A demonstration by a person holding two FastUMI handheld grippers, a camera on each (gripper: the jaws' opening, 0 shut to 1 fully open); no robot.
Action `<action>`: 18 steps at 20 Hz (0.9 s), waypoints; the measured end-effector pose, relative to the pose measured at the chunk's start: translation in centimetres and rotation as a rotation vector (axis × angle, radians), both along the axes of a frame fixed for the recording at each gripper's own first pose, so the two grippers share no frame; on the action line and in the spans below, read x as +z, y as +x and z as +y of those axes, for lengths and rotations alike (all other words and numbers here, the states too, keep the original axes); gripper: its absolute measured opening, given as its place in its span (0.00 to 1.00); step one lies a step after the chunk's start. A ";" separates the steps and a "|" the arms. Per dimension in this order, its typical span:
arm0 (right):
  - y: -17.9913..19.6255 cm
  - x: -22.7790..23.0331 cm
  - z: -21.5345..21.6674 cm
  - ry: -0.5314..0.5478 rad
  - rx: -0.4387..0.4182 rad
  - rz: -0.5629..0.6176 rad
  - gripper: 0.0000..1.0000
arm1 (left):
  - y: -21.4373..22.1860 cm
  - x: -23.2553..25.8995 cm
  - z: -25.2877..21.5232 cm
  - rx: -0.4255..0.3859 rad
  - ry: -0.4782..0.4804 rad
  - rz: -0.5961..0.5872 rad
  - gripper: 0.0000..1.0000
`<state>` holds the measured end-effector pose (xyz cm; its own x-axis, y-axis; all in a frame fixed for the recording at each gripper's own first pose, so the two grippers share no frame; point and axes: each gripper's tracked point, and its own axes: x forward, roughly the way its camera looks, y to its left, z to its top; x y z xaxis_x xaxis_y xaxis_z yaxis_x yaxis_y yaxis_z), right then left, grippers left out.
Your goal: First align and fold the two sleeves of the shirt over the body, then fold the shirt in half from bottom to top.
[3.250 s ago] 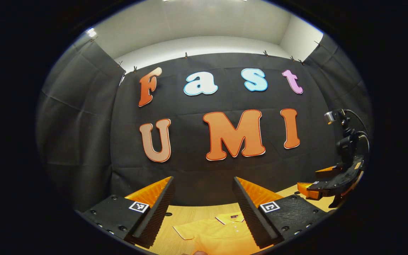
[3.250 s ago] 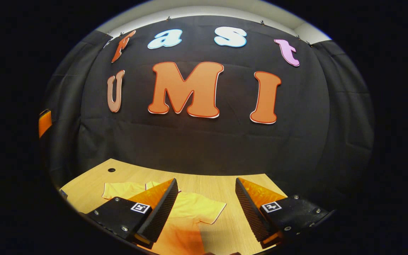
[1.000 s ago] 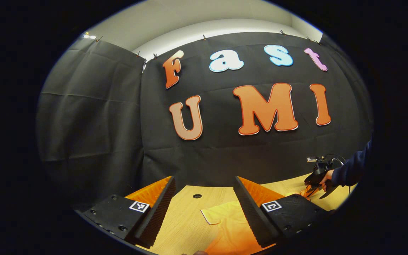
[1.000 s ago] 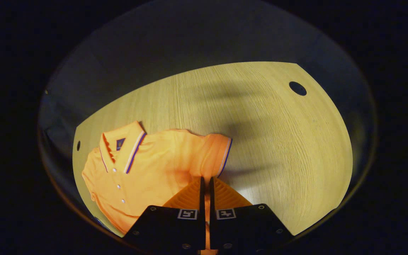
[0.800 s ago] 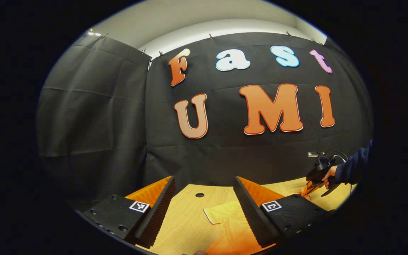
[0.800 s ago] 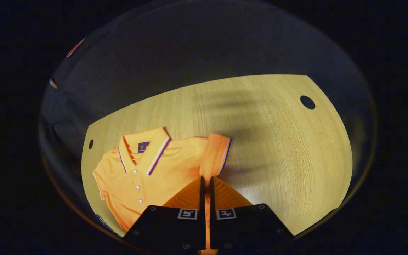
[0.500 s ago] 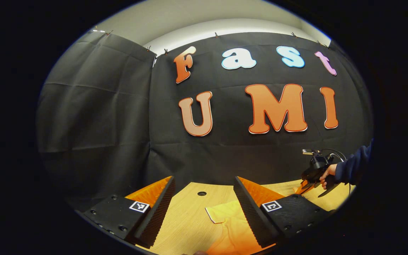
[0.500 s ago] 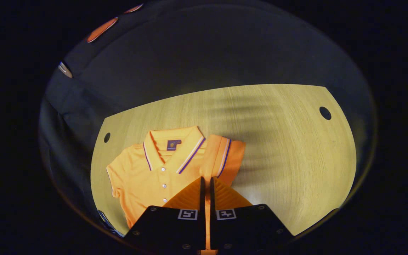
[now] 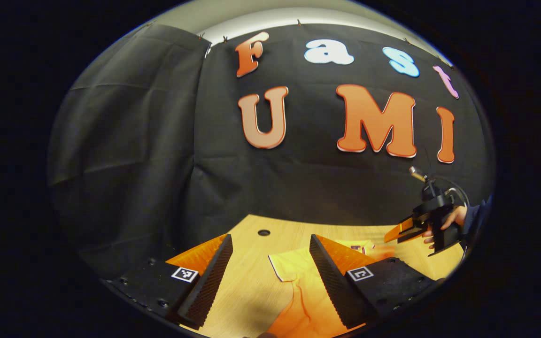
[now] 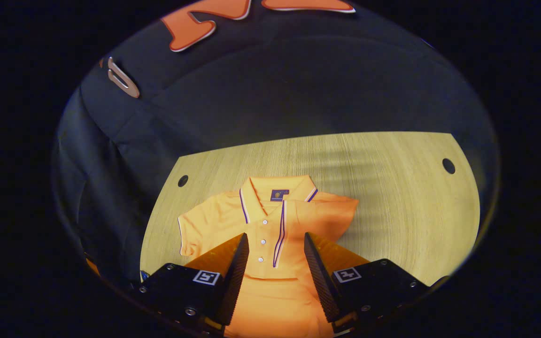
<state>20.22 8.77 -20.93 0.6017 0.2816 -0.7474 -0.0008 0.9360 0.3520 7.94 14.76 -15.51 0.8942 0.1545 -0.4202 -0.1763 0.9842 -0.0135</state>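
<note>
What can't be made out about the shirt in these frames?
- Shirt hem: right gripper view, cut off at the lower edge behind the right tool.
- Collar label: right gripper view, too small.
- Shirt body: left gripper view, hidden behind the left tool finger.

A light wooden table (image 10: 392,197) with round holes near its corners carries an orange polo shirt (image 10: 270,225) lying flat, collar toward the wall

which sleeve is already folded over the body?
The sleeve on the right in the right gripper view: its striped cuff lies beside the button placket. The other sleeve is spread flat on the table.
</note>
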 end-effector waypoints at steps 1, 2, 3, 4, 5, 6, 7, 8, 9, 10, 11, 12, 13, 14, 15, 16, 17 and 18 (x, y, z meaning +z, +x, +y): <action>-0.2 1.3 -0.5 -0.011 -0.014 -0.044 0.76 | 1.0 -1.1 0.2 -0.010 -0.023 0.036 0.99; -0.6 2.6 -1.0 -0.014 -0.033 -0.092 0.84 | 2.0 -2.0 0.2 -0.020 -0.060 0.064 0.99; -1.0 4.0 -1.5 -0.015 -0.051 -0.137 0.87 | 2.8 -3.1 0.3 -0.028 -0.092 0.113 0.99; -1.7 5.8 -1.8 -0.018 -0.068 -0.185 0.93 | 3.9 -4.4 0.7 -0.033 -0.126 0.151 0.99; -2.3 7.0 -2.6 -0.036 -0.085 -0.229 0.95 | 4.8 -6.0 0.8 -0.042 -0.154 0.210 0.99; -3.1 8.1 -3.5 -0.060 -0.105 -0.273 0.98 | 6.0 -7.7 0.7 -0.054 -0.188 0.265 0.98; -3.9 9.5 -4.1 -0.084 -0.122 -0.312 0.99 | 6.8 -9.7 0.5 -0.069 -0.212 0.338 0.98; -4.9 10.6 -4.7 -0.107 -0.144 -0.341 0.98 | 7.9 -12.1 0.3 -0.074 -0.237 0.409 0.98; -5.9 11.4 -5.0 -0.124 -0.157 -0.359 0.99 | 8.8 -14.3 0.1 -0.086 -0.259 0.477 0.98; -7.2 11.8 -5.5 -0.147 -0.177 -0.372 0.98 | 9.2 -16.4 -0.1 -0.081 -0.290 0.557 0.98; -8.1 12.3 -5.6 -0.160 -0.185 -0.387 0.99 | 9.8 -18.3 -0.3 -0.083 -0.308 0.632 0.98; -9.2 12.6 -6.0 -0.184 -0.204 -0.397 0.98 | 10.5 -20.1 -0.6 -0.084 -0.325 0.689 1.00; -10.0 13.0 -6.5 -0.204 -0.218 -0.407 0.98 | 11.4 -21.3 -0.7 -0.083 -0.322 0.732 0.98; -10.6 13.2 -6.8 -0.226 -0.236 -0.412 0.98 | 11.9 -22.7 -0.8 -0.089 -0.312 0.777 0.98; -11.0 13.6 -6.9 -0.237 -0.246 -0.421 0.98 | 12.8 -23.5 -1.2 -0.090 -0.320 0.799 1.00; -11.9 13.9 -7.2 -0.249 -0.259 -0.423 0.98 | 13.6 -24.4 -1.5 -0.089 -0.332 0.840 0.98; -12.6 14.2 -7.5 -0.256 -0.267 -0.426 0.98 | 13.8 -25.2 -1.3 -0.070 -0.333 0.885 0.98; -13.2 14.3 -7.7 -0.264 -0.274 -0.424 0.98 | 14.3 -26.2 -1.1 -0.063 -0.333 0.913 0.98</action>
